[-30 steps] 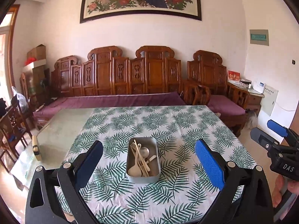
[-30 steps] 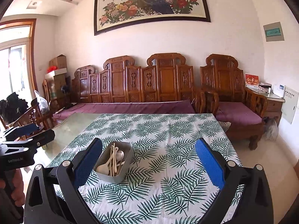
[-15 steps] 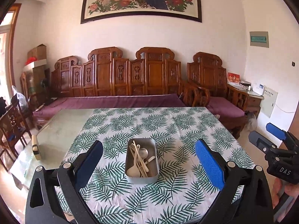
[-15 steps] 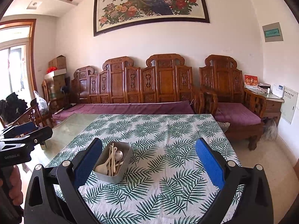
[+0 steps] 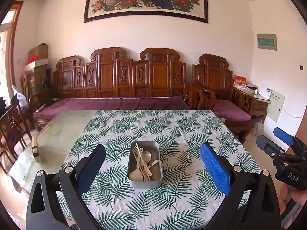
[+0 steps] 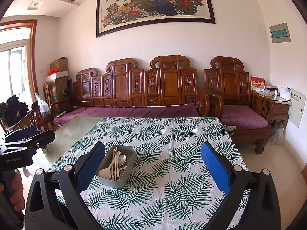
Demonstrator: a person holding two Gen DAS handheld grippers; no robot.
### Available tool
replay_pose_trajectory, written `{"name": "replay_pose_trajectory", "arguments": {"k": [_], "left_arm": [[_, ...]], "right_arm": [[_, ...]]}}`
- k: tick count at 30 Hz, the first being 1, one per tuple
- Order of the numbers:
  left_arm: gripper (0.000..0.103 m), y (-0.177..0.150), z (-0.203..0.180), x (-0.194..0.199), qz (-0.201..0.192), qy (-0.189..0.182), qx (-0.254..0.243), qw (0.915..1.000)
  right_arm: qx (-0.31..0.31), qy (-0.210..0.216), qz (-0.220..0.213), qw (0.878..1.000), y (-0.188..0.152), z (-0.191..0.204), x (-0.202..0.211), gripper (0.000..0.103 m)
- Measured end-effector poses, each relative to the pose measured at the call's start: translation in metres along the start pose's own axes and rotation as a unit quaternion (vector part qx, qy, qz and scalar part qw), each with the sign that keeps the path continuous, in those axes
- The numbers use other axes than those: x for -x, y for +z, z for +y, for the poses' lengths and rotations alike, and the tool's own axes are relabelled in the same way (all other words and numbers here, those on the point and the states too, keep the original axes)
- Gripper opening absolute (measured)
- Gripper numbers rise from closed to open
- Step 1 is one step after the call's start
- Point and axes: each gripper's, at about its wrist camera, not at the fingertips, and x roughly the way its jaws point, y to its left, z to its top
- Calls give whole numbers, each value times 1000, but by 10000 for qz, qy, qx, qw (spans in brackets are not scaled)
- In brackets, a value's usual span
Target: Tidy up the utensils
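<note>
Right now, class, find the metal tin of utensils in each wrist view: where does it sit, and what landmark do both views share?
Left wrist view: the tin sits lower centre on the leaf-print tablecloth, midway between the open fingers.
Right wrist view: the tin sits lower left, beside the left finger.
Shared landmark: the peacock painting above the carved wooden bench.

Both handheld grippers, left gripper (image 5: 153, 168) and right gripper (image 6: 153, 166), hover level with jaws spread wide, apparently gripping nothing.
</note>
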Motion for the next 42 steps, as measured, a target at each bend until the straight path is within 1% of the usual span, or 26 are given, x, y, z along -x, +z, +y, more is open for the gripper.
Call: {"name": "replay_pose_trajectory", "arguments": {"k": [42], "left_arm": [[95, 2, -4, 1, -28, -40, -9, 10000]], "right_arm": [[-8, -2, -9, 10000, -2, 3, 1, 100]]}}
